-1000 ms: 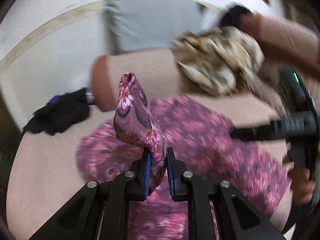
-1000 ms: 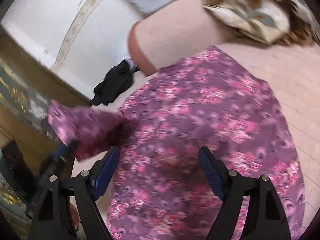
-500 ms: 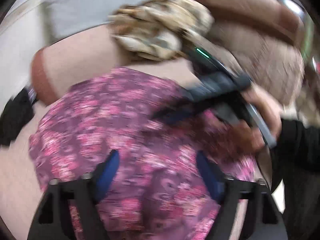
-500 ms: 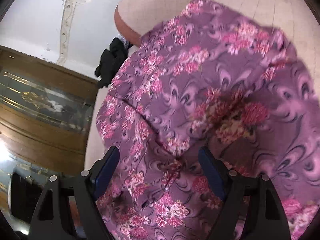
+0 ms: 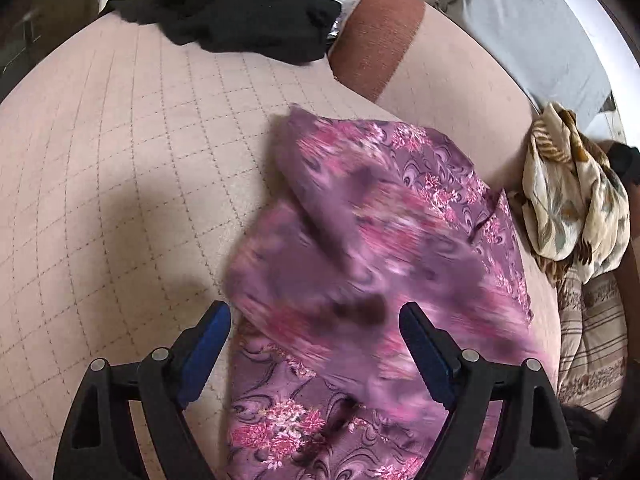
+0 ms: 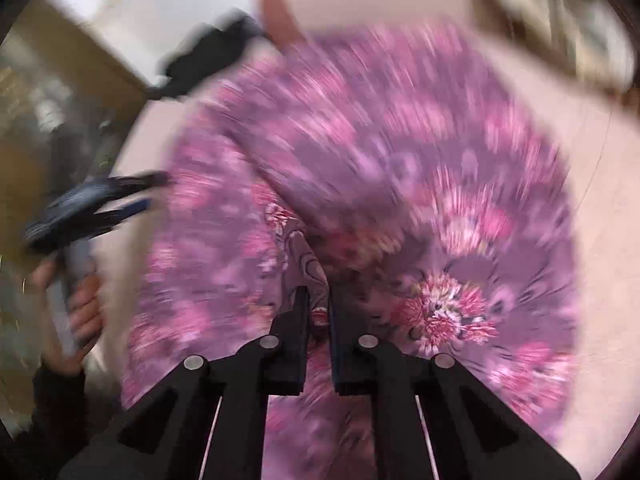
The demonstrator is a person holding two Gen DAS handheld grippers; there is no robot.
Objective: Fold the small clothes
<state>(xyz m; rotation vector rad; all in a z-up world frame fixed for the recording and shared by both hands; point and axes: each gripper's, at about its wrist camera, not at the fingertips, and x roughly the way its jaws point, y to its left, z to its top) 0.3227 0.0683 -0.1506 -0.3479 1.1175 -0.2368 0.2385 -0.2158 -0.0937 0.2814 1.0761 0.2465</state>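
Note:
A purple garment with pink flowers [image 5: 380,208] lies rumpled on the pale quilted bed cover [image 5: 120,140]. My left gripper [image 5: 314,310] hovers open over its near left edge, with blurred cloth below the gap and neither pad touching it. In the right wrist view the garment [image 6: 380,140] is smeared by motion. My right gripper [image 6: 318,292] has its jaws closing, and they pinch a raised fold of this cloth. The left gripper [image 6: 154,190] shows there at the left, held by a hand [image 6: 80,304], beside the garment's edge.
A black garment [image 5: 240,16] lies at the far edge of the bed. A reddish-ended bolster [image 5: 376,32] and a grey pillow [image 5: 540,28] sit behind. A crumpled cream and brown patterned cloth [image 5: 568,200] lies to the right. Wooden furniture [image 6: 40,80] stands beyond the bed.
My left gripper let go of the fold it held up, opened wide and swung over the garment's left side. My right gripper went from open to pinching a fold.

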